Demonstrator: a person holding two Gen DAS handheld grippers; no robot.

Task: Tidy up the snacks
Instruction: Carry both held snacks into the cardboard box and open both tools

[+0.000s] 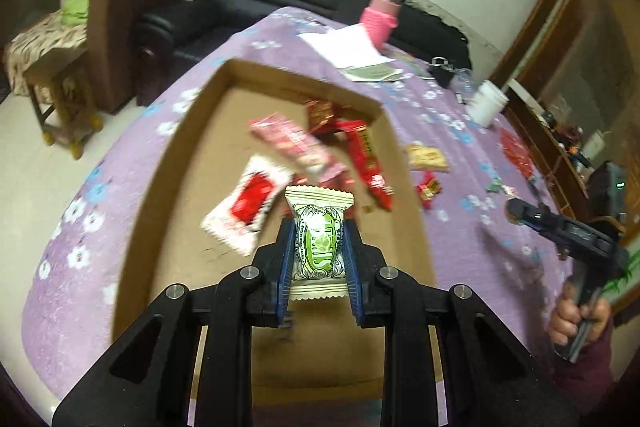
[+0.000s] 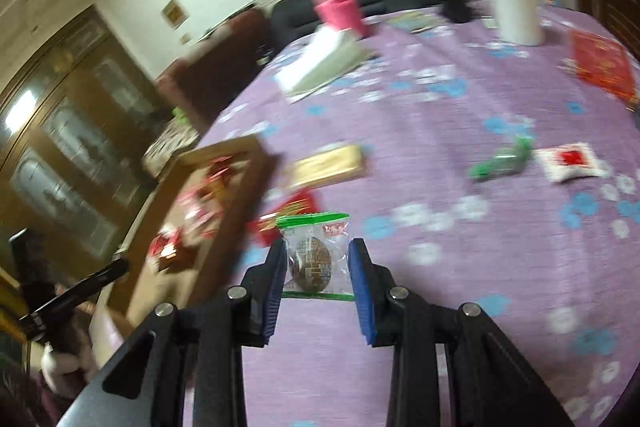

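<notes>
My left gripper [image 1: 319, 227] is shut on a green and white wrapped snack [image 1: 319, 241] and holds it above the cardboard box [image 1: 168, 163]. Inside the box lie a red and white packet [image 1: 248, 207], a pink packet [image 1: 296, 147] and red snack bars [image 1: 366, 155]. My right gripper [image 2: 317, 247] is shut on a clear packet with green edges and a brown snack inside [image 2: 314, 259], held above the purple tablecloth right of the box [image 2: 236, 187]. The right gripper also shows in the left wrist view [image 1: 516, 211], at the right.
Loose snacks lie on the purple flowered cloth [image 2: 440, 307]: a gold bar [image 2: 328, 167], a green packet [image 2: 502, 161], a red and white packet [image 2: 570, 161], a red packet [image 2: 600, 67]. A white cup [image 2: 514, 9], pink bottle [image 2: 340, 9] and papers [image 2: 320, 67] stand at the far side.
</notes>
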